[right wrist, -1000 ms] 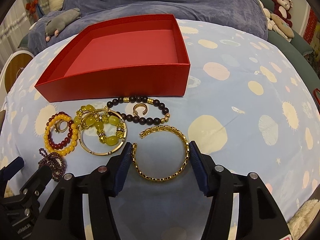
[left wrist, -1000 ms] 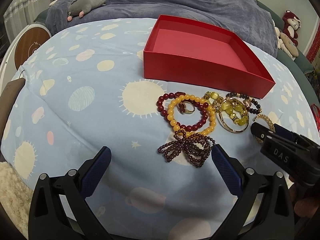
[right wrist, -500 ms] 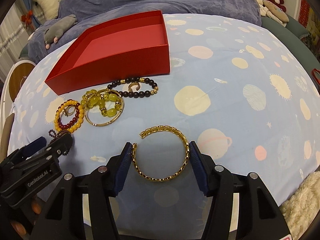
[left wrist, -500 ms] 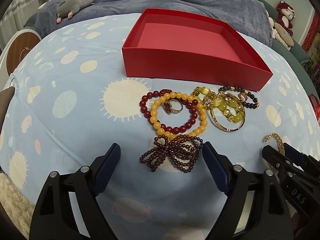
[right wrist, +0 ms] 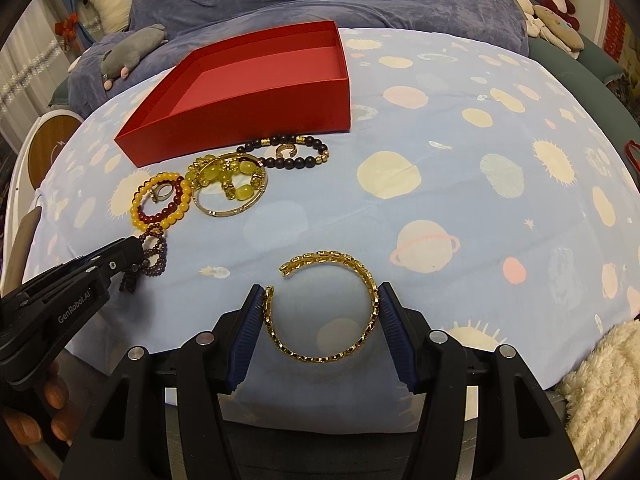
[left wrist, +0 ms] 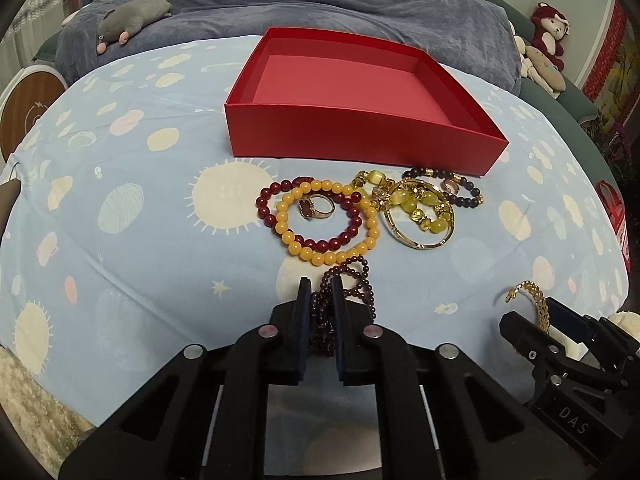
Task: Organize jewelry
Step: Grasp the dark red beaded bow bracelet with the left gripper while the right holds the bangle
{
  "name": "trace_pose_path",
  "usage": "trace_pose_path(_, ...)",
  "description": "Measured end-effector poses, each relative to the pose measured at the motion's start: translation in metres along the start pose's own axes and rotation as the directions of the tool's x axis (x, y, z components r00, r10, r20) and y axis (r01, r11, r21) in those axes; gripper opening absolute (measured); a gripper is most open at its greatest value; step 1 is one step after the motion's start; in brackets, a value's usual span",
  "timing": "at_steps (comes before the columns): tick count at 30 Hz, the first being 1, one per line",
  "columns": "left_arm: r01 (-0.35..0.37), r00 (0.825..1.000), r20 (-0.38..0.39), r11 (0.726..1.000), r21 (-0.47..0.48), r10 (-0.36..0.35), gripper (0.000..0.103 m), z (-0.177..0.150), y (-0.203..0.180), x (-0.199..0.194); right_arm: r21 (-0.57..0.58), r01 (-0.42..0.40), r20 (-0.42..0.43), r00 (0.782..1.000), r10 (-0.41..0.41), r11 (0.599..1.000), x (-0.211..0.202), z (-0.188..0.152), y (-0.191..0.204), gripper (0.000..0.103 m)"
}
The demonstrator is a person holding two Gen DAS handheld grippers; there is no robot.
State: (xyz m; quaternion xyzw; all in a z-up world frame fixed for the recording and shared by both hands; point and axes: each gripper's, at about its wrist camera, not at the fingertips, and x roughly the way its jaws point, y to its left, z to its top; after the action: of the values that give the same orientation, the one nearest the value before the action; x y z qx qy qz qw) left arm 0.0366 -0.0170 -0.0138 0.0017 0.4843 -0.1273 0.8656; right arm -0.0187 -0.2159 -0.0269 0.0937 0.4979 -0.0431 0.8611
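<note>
My left gripper (left wrist: 320,284) is closing its jaws on the dark garnet bead bracelet (left wrist: 352,276), whose strands sit pinched between the pads. The right gripper (right wrist: 320,289) is shut on a gold chain cuff (right wrist: 320,356), with a pad against each side. It holds the cuff above the blue bedsheet, near and right of the jewellery pile. The red open box (left wrist: 360,136) stands behind the pile with nothing in it. In front of it lie a yellow bead bracelet (left wrist: 316,256), a red bead bracelet (left wrist: 264,204), a ring (left wrist: 316,208), a gold bangle with yellow-green beads (left wrist: 420,216) and a dark bead bracelet (left wrist: 468,196).
A dark blue blanket with a grey plush toy (left wrist: 132,16) lies behind the box. More plush toys (left wrist: 548,28) sit at the far right. A fluffy white rug (right wrist: 600,380) is at the bed's near right edge, and a round wooden piece (left wrist: 24,112) at the left.
The left jaws went from wide open to pinched on the garnet bracelet. The right gripper drew the gold cuff back from the pile, toward the near right.
</note>
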Motion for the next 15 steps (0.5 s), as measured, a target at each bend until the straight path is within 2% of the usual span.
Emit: trace_pose_path(15,0.039,0.997,0.069,0.999,-0.015,-0.038,0.003,-0.007,0.007,-0.042,-0.053,-0.042,0.044,0.998,0.045,0.998,-0.028,-0.009,0.017,0.055)
